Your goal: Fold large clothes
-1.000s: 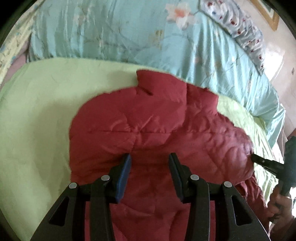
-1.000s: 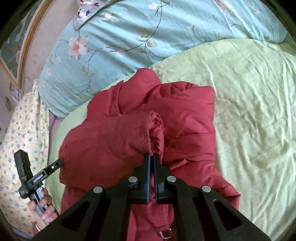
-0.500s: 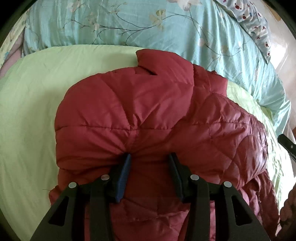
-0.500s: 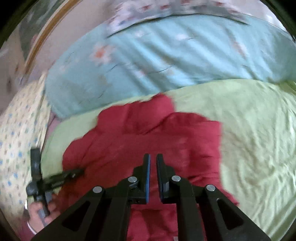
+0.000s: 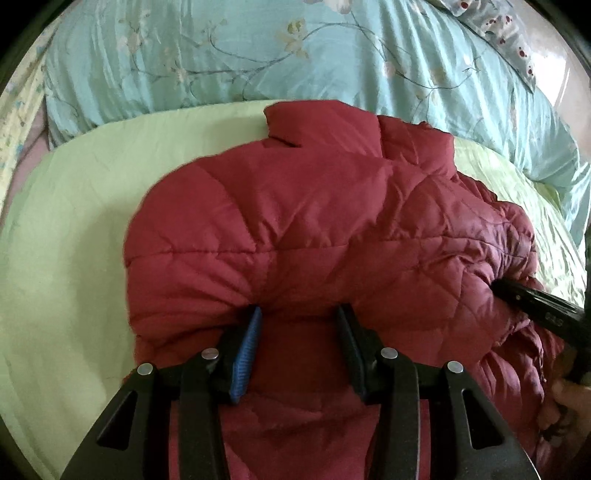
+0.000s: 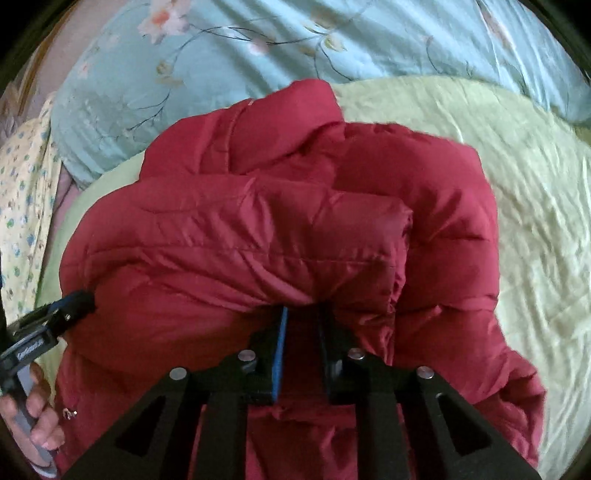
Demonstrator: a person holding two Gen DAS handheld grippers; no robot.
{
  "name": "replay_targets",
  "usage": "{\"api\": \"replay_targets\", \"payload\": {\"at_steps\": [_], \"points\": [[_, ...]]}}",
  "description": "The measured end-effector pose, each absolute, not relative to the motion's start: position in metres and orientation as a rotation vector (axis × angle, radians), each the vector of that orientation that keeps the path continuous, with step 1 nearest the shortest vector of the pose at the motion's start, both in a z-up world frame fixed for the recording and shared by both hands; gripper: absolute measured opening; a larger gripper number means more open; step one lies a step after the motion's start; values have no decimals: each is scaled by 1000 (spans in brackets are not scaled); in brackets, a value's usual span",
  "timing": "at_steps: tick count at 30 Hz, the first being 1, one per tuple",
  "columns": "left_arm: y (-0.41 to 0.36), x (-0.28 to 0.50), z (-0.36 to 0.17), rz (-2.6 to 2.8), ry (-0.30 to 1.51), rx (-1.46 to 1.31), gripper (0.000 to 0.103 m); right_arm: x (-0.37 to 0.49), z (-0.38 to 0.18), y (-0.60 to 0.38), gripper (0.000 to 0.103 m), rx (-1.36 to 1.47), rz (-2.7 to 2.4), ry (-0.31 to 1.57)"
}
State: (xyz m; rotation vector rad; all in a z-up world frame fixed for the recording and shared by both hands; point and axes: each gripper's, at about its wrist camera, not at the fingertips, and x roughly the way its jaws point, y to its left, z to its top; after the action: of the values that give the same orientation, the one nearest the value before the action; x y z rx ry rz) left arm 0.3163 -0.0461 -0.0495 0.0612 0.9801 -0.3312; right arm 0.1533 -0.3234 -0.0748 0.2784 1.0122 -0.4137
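So, left wrist view: red quilted puffer jacket (image 5: 295, 229) lies on the pale green bed sheet (image 5: 74, 229), bunched and puffy w/ diamond and horizontal stitch lines. Collar (image 5: 321, 125) sits at the far end, toward the light blue floral duvet (image 5: 258, 55); the jacket's long axis runs from the camera away to that duvet, collar end far. Left gripper (image 5: 295, 325) has jaws wide apart, tips pressed against the near fold of the jacket w/ fabric bulging over them; nothing pinched between the pads. At right edge, the right gripper (image 5: 532, 299) pokes its black tip into the jacket's side. A spotted pillow (image 5: 495, 26) shows at top right.

Right wrist view: same jacket (image 6: 258, 236) looks brighter red, smooth horizontal quilting, one thick layer folded over on top and ending in a rounded edge right of centre. Collar end again points far, toward the duvet (image 6: 332, 37); green sheet (image 6: 517, 184) spreads to the right. Right gripper (image 6: 301, 321) has jaws at a narrow gap, tips tucked under the folded layer; can't tell if cloth is actually caught between them. Left gripper (image 6: 74, 304) touches the jacket's left side, held by a hand (image 6: 37, 417). Yellow floral cloth (image 6: 22, 206) at far left.
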Motion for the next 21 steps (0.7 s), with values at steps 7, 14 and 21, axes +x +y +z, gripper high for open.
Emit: {"api": "replay_targets", "payload": {"at_steps": [7, 14, 21], "points": [[-45, 313, -57, -307, 1002, 77, 45, 153, -75, -321, 14, 272, -413, 1004], [-49, 309, -61, -302, 992, 103, 45, 144, -37, -308, 27, 274, -405, 938], [-48, 315, -61, -306, 996, 92, 45, 163, -49, -303, 37, 219, -408, 1009]]}}
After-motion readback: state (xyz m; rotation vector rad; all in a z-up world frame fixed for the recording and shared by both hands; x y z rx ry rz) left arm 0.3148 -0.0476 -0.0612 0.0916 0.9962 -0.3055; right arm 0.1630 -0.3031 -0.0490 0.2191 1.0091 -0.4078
